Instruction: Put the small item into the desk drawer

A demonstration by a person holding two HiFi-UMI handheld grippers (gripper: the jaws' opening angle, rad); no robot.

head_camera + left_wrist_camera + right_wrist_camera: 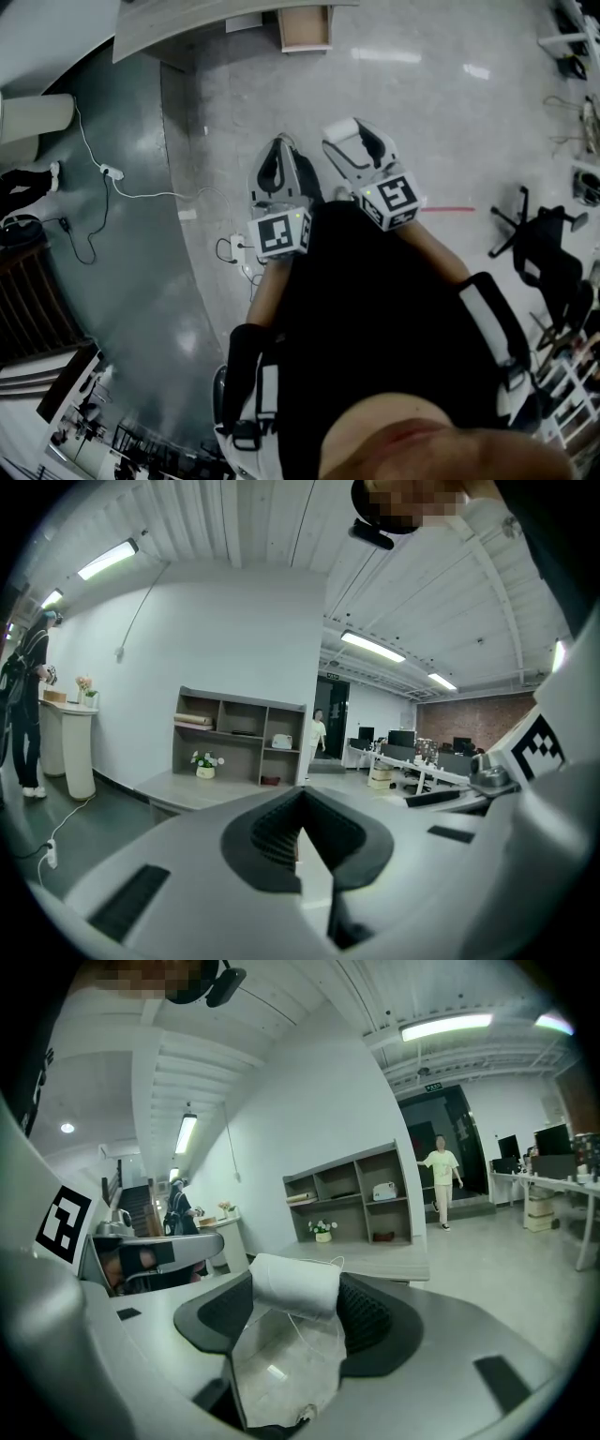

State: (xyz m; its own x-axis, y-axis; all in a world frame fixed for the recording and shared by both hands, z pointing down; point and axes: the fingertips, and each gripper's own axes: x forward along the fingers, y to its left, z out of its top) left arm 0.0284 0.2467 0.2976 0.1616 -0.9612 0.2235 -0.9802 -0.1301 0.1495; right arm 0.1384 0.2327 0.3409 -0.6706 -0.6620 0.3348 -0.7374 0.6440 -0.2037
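Observation:
My right gripper (359, 147) is shut on a small white spool of thread (291, 1282), which lies crosswise between the dark pads with a loose strand hanging down; in the head view the spool (341, 129) shows at the jaw tips. My left gripper (277, 174) is held beside it, shut with nothing in it, its jaws (302, 825) meeting in a narrow slit. Both are held in front of my body, above the floor. The grey desk (187, 26) stands ahead, with an open wooden drawer (306, 28) sticking out of it. The desk top (375, 1262) also shows in the right gripper view.
A shelf unit (239, 738) with a flower pot stands behind the desk. A power strip and white cable (111, 172) lie on the dark floor at left. A black office chair (548, 248) is at right. One person (441, 1180) stands in the doorway, another (23, 714) by a white stand.

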